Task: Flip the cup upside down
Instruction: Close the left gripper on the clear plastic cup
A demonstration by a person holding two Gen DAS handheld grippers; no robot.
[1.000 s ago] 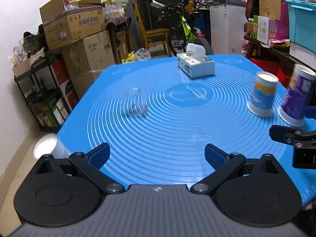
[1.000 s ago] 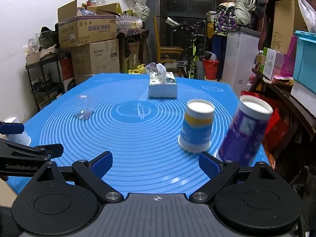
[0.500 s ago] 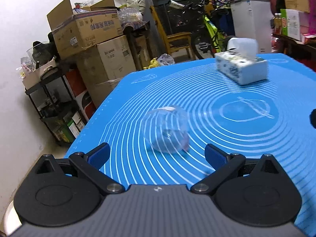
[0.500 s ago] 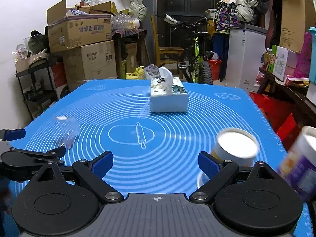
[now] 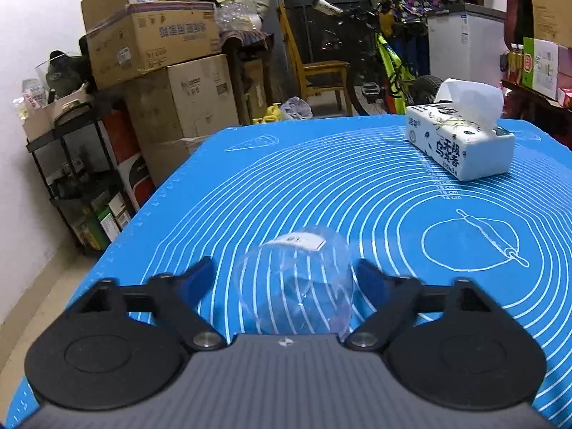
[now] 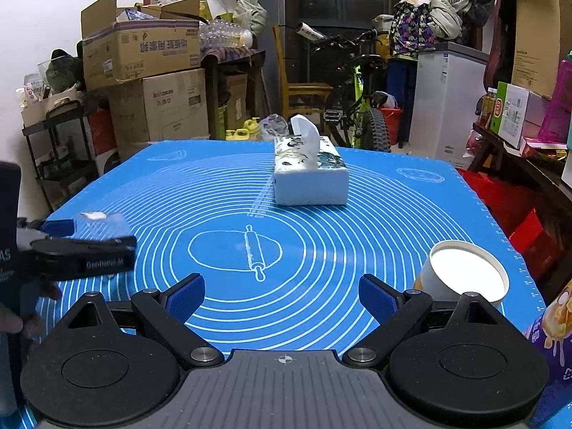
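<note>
A clear plastic cup (image 5: 296,286) with a white label on its flat top stands on the blue mat (image 5: 321,193). It sits between the open fingers of my left gripper (image 5: 286,279), with small gaps on both sides. In the right wrist view the cup (image 6: 103,223) shows at the far left, with the left gripper (image 6: 71,246) around it. My right gripper (image 6: 282,295) is open and empty above the mat's middle (image 6: 321,236).
A tissue box (image 5: 461,146) lies toward the back of the mat; it also shows in the right wrist view (image 6: 309,175). A paper cup with a white top (image 6: 464,275) and a purple cup (image 6: 552,336) stand at the right. Boxes and shelves stand left of the table.
My left gripper has moved forward to the clear cup, which now sits between its fingers. My right gripper has moved left and forward, leaving the two paper cups at its right.
</note>
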